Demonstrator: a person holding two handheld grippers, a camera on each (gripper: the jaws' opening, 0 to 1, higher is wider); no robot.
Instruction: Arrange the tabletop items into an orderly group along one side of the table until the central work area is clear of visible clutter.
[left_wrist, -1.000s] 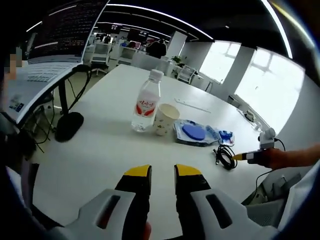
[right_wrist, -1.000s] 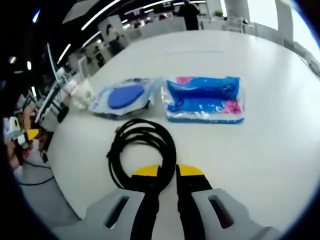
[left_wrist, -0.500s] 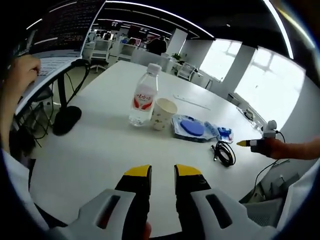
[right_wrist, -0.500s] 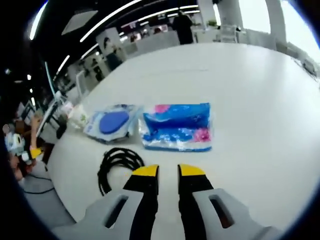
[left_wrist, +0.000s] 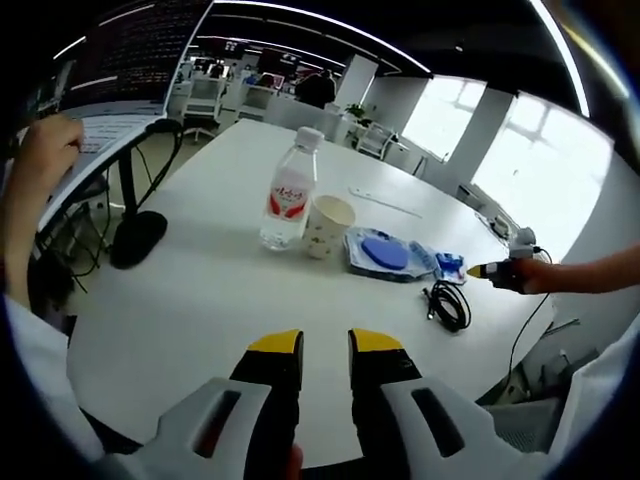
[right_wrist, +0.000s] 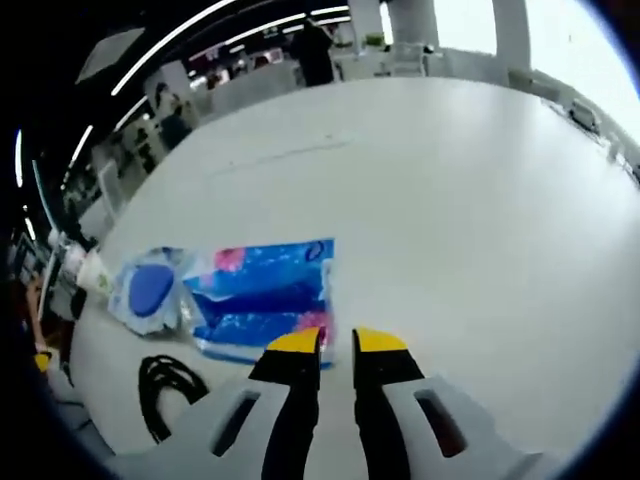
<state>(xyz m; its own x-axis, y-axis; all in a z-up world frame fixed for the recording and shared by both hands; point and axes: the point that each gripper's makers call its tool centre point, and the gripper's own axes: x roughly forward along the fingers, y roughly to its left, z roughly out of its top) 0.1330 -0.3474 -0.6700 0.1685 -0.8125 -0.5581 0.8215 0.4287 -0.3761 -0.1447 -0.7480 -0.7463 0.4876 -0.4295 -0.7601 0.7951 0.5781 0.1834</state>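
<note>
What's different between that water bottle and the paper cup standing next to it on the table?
The water bottle is taller than the paper cup. The bottle is clear plastic with a red and white label; the cup is pale, opaque paper with small printed marks. The bottle is shut with a white cap, while the cup is open at the top. Both stand upright, side by side on the white table.

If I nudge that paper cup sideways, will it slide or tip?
The paper cup probably tips or skids easily: it stands upright, open-topped, narrower at its base, and looks light. It sits close beside the water bottle, so a push that way may knock the bottle.
</note>
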